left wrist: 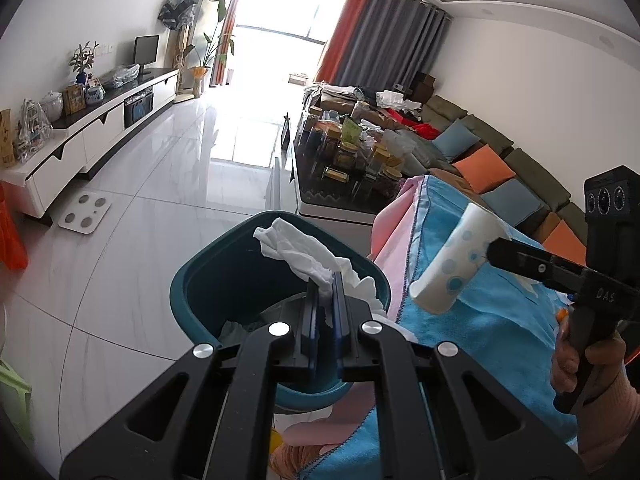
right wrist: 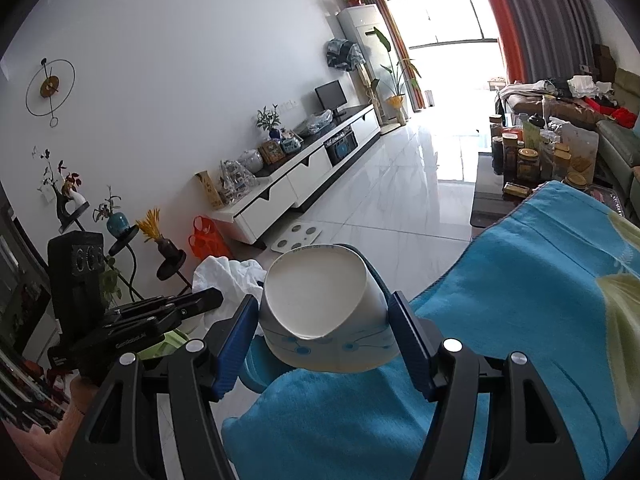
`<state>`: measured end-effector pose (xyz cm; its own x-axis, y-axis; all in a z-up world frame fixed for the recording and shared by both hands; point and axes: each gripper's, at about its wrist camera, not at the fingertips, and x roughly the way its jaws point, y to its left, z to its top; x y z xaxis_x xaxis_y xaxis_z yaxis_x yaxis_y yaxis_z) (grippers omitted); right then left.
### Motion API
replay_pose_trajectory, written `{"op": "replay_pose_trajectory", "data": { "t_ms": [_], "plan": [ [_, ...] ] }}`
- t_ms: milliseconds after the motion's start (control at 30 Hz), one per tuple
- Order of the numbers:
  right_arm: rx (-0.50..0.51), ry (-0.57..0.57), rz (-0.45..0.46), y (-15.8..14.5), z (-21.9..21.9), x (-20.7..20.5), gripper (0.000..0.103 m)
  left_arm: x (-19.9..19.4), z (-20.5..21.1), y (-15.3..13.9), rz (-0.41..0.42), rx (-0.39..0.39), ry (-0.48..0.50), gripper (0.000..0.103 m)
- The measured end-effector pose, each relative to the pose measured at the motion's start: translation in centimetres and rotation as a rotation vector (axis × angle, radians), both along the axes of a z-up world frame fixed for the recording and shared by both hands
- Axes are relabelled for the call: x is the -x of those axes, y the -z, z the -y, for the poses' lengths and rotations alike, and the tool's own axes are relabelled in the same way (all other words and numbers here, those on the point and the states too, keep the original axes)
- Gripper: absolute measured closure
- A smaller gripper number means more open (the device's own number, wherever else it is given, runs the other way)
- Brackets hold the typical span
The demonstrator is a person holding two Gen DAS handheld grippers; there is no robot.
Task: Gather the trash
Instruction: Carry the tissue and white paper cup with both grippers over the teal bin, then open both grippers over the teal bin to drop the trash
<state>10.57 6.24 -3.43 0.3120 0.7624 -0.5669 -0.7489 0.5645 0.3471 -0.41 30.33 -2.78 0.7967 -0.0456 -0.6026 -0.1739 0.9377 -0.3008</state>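
Note:
My left gripper point(left wrist: 325, 289) is shut on a crumpled white tissue point(left wrist: 296, 250) and holds it over the open teal trash bin point(left wrist: 192, 280). My right gripper point(right wrist: 324, 320) is shut on a white paper cup with blue dots point(right wrist: 320, 304), squeezed out of round, above a blue towel point(right wrist: 540, 280). In the left wrist view the cup point(left wrist: 452, 260) hangs to the right of the bin, held by the right gripper point(left wrist: 492, 254). In the right wrist view the tissue point(right wrist: 224, 276) and the left gripper point(right wrist: 208, 300) are to the left of the cup.
The blue towel point(left wrist: 480, 320) and a pink cloth point(left wrist: 392, 248) cover the surface beside the bin. A dark coffee table point(left wrist: 320, 196) crowded with jars stands beyond. A sofa with cushions point(left wrist: 500, 168) is at right, a white TV cabinet point(left wrist: 100, 128) at left, a white scale point(left wrist: 85, 213) on the tiled floor.

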Motion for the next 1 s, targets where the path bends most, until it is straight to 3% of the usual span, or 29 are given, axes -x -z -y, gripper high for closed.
{"op": "replay_pose_trajectory", "data": {
  "t_ms": [500, 900, 967, 1000],
  "plan": [
    [0.041, -0.025, -0.005, 0.9, -3.3, 0.2, 0.038, -1.2, 1.2, 1.0, -0.03, -0.024, -0.015, 0.097],
    [0.102, -0.038, -0.02, 2.2, -7.4, -0.5, 0.039, -3.1, 0.8, 4.3, -0.112, -0.037, -0.062, 0.096],
    [0.117, -0.037, -0.026, 2.6, -8.0, -0.7, 0.043, -3.3, 0.8, 4.9, -0.123, -0.033, -0.063, 0.096],
    [0.126, -0.039, -0.039, 2.8, -8.4, -0.8, 0.051, -3.5, 0.7, 5.3, -0.129, -0.031, -0.065, 0.095]
  ]
}}
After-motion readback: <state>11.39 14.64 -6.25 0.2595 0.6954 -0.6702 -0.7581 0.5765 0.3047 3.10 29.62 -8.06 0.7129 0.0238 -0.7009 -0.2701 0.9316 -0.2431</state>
